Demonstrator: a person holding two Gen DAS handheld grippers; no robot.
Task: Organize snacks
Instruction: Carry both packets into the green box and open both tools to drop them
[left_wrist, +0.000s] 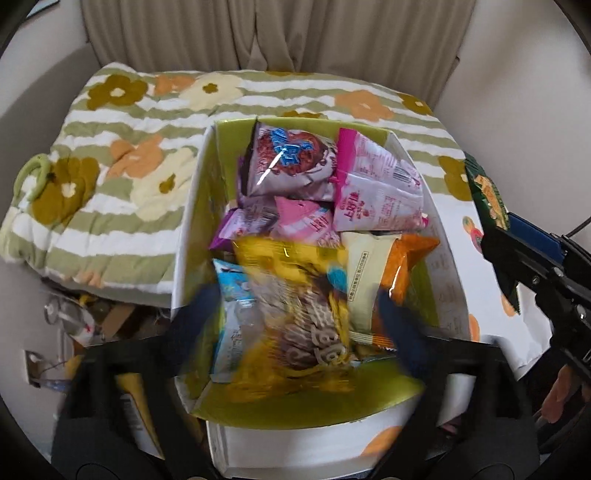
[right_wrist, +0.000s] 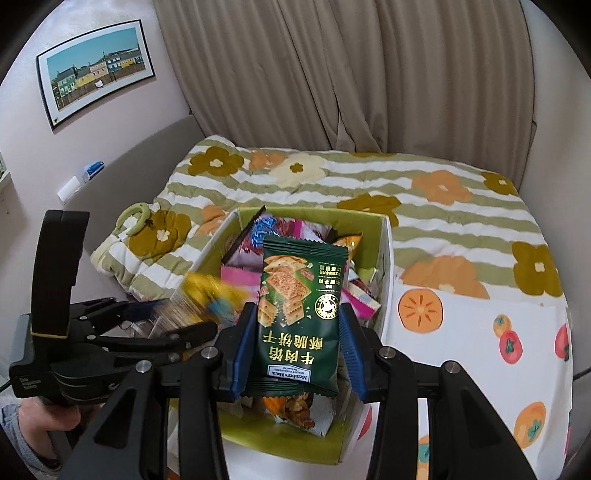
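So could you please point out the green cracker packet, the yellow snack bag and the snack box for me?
green cracker packet (right_wrist: 295, 314): right wrist view, middle of its printed front.
yellow snack bag (left_wrist: 295, 321): left wrist view, blurred centre of the bag.
snack box (left_wrist: 192, 206): left wrist view, its left wall.

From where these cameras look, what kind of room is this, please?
Probably a bedroom at home. A flower-patterned quilt covers what looks like a bed, beige curtains hang behind it, and a framed picture is on the wall. The snack box sits on the bedding.
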